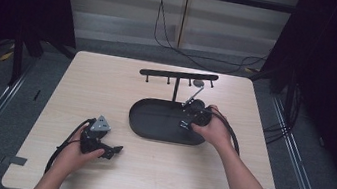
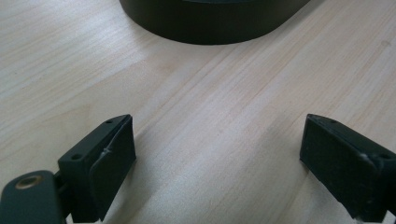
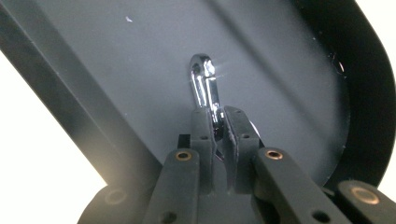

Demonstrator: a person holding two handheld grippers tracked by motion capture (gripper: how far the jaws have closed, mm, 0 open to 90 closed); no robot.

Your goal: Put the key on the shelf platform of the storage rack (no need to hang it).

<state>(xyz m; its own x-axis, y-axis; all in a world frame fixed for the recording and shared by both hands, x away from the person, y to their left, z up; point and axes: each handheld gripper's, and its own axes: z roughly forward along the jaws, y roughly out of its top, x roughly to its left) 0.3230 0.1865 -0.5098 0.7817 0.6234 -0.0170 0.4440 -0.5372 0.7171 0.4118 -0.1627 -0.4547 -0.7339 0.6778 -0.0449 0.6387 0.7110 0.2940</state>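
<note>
The shiny metal utensil [image 3: 205, 86] stands over the black oval tray [image 1: 152, 122], its handle pinched between the closed jaws of the right gripper [image 3: 218, 140]. The left gripper [image 2: 217, 154] rests on the wooden table [image 1: 107, 85] — jaws wide apart, empty.

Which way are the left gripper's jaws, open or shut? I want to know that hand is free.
Open. The left gripper shows its two pads far apart, with bare table between them.
</note>
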